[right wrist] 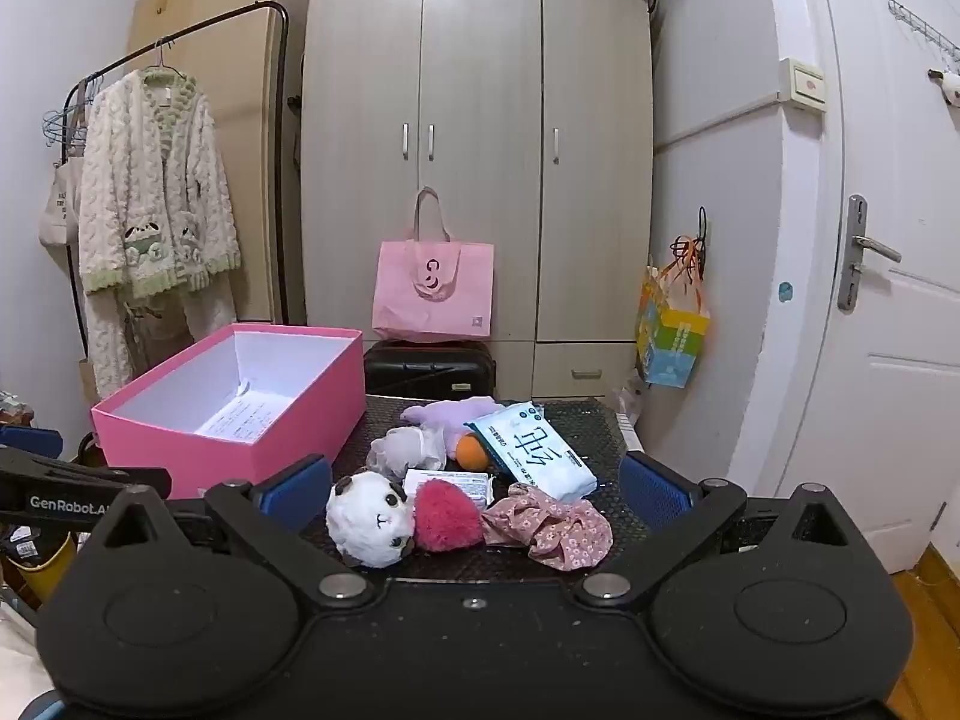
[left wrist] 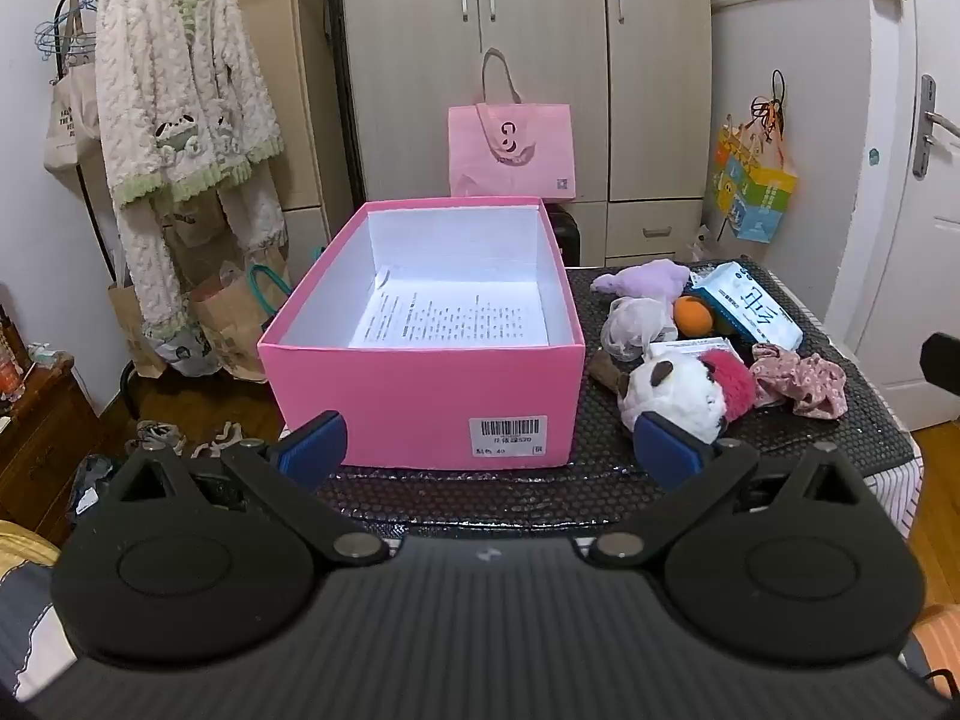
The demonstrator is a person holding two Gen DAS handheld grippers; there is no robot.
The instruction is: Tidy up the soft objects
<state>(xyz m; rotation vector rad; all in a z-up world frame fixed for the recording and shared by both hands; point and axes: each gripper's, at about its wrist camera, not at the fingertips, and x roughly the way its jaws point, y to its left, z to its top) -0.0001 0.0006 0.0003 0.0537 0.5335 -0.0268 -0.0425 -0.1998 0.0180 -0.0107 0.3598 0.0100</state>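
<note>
Now both claws wait, wide and holding nothing, in front of a pile of soft toys and a pink box.

So the pink box (left wrist: 420,396) sits with no lid on the left of the dark mat (left wrist: 600,480), with only a sheet of paper (left wrist: 450,315) inside; I think it is there so the soft things can go in. Just beside it, on the right, lies the pile: a white panda plush (right wrist: 366,519) touching a fluffy red ball (right wrist: 447,515), a flowery pink cloth (right wrist: 549,528), a purple plush (right wrist: 462,411), a crumpled plastic bag (right wrist: 405,447), an orange ball (right wrist: 472,451) and a pack of wipes (right wrist: 531,441). The left gripper (left wrist: 489,450) hangs low before the box's near wall. The right gripper (right wrist: 474,486) hangs level over the near edge of the pile, with the panda and red ball between its fingers, not touching.
</note>
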